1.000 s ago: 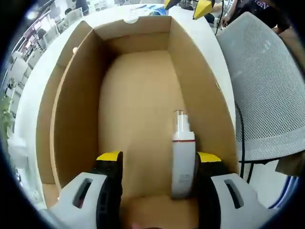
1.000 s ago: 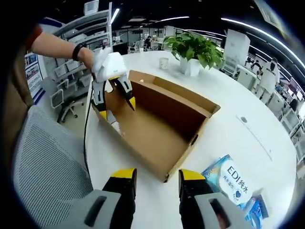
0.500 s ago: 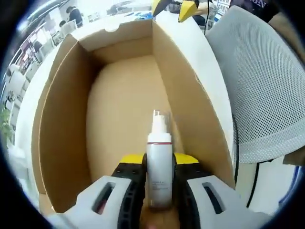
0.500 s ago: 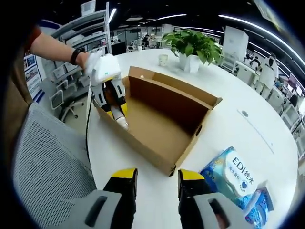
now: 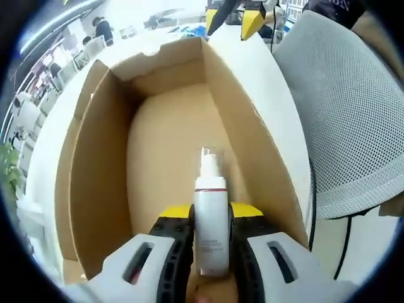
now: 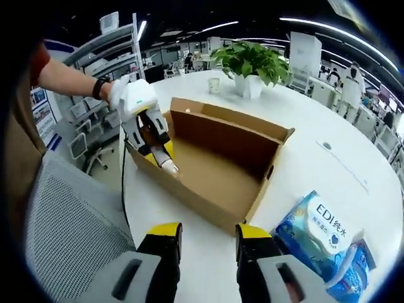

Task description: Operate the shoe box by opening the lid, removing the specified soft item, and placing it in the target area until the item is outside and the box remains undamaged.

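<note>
Left gripper view: left gripper (image 5: 211, 218) clamped on white pump bottle (image 5: 211, 230) inside open cardboard box (image 5: 101, 158). Lift straight up, clear of near wall, avoiding cardboard. Right gripper (image 6: 205, 237), 2 jaws parted, empty, outside box near tissue pack (image 6: 325, 237).

Left tongs (image 5: 211, 218) clamp bottle (image 5: 211, 230) inside box (image 5: 101, 170).

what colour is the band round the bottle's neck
Red, on a white bottle; clearest in the left gripper view.
</note>
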Demonstrator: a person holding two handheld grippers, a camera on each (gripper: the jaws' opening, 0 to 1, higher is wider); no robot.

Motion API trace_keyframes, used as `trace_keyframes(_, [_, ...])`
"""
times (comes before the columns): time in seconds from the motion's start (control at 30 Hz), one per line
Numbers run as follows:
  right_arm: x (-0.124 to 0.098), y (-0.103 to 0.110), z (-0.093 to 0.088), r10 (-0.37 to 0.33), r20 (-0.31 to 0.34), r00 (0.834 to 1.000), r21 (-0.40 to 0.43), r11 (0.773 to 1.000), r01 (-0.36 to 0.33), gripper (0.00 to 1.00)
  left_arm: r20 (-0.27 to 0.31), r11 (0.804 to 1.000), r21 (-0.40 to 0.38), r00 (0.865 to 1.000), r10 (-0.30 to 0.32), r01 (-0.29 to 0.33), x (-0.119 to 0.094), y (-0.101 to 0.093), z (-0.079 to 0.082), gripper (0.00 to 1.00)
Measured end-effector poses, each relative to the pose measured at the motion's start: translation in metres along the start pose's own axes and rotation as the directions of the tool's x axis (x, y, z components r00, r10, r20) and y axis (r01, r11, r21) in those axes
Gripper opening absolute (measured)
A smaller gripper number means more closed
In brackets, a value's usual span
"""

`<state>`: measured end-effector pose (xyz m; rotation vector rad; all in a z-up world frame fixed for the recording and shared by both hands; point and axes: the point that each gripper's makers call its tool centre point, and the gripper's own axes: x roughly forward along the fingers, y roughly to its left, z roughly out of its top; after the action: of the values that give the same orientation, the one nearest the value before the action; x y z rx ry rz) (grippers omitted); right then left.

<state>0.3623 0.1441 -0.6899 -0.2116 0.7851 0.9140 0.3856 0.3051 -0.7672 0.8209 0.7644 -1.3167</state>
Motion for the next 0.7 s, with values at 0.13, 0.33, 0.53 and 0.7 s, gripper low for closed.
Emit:
trace_keyframes(0.13, [0.004,0.002,0.011,0.015,0.025,1.000,0.021,1.000,-0.016,0.33,0.032,0.999,0.022,0.999,0.038,-0.039,-0.009,0.005,0.015,0.19])
trace_keyframes(0.33, [0.009,0.013,0.030,0.088,0.115,0.989,0.147,0.983,-0.105,0.40,0.082,0.995,0.039,0.993,0.085,-0.088,-0.019,0.011,0.037,0.19])
trace_keyframes(0.53, [0.007,0.014,0.043,0.110,0.188,0.976,0.236,0.960,-0.154,0.41,0.153,0.990,0.050,0.981,0.120,-0.129,-0.035,0.015,0.068,0.19])
trace_keyframes(0.7, [0.006,0.020,0.051,0.165,0.226,0.960,0.279,0.933,-0.226,0.45,0.186,0.989,0.069,0.975,0.118,-0.133,-0.042,0.013,0.087,0.19])
